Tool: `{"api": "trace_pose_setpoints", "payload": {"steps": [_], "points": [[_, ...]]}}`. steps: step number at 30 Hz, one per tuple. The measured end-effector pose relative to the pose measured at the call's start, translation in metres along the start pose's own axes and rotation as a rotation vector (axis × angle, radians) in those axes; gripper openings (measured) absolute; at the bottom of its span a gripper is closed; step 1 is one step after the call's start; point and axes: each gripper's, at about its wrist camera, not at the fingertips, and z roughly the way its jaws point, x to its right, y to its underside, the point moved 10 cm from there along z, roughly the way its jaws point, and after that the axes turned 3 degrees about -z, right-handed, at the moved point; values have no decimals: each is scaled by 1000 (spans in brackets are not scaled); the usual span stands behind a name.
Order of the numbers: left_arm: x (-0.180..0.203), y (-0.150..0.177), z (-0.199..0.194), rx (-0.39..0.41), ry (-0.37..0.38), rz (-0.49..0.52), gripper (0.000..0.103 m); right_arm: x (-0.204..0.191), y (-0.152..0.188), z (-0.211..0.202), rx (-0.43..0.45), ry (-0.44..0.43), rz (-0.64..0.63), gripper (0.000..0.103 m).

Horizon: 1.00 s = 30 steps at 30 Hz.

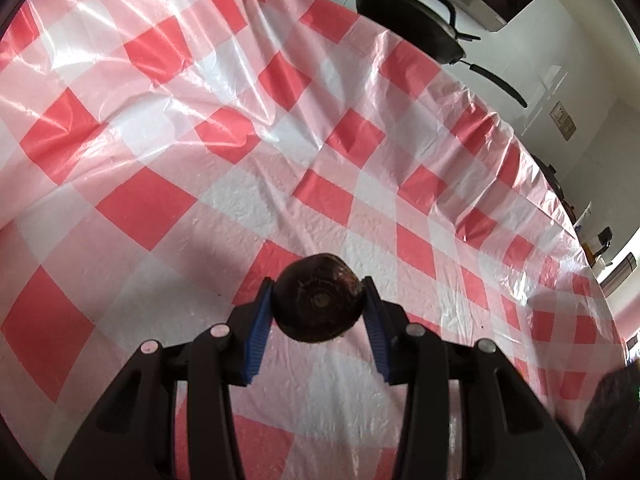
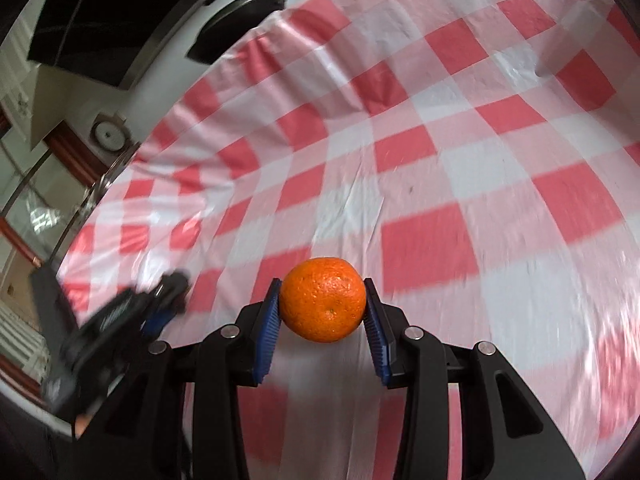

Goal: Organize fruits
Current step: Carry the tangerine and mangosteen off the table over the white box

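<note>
In the left wrist view a dark brown round fruit with a ringed end facing the camera hangs above the cloth, and my left gripper is shut on it, blue pads pressing both sides. In the right wrist view an orange mandarin sits between blue pads, with my right gripper shut on it above the table. That view is motion-blurred. The left gripper shows as a dark blur at the lower left of the right wrist view.
A red-and-white checked plastic cloth covers the table and is wrinkled toward the far edge. A black pan with a long handle lies beyond the far edge, also seen as pan. A white counter lies behind it.
</note>
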Motion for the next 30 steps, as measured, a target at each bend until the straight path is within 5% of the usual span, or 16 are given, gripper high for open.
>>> {"api": "trace_pose_setpoints", "payload": {"steps": [8, 20, 30], "points": [[3, 15, -9, -23, 3, 35, 43, -22, 30, -25, -1, -41, -100, 39], [-20, 73, -74, -56, 34, -26, 43, -26, 57, -42, -45, -62, -119, 39], [-25, 103, -125, 5, 18, 52, 43, -41, 87, -67, -44, -55, -216, 39]]}}
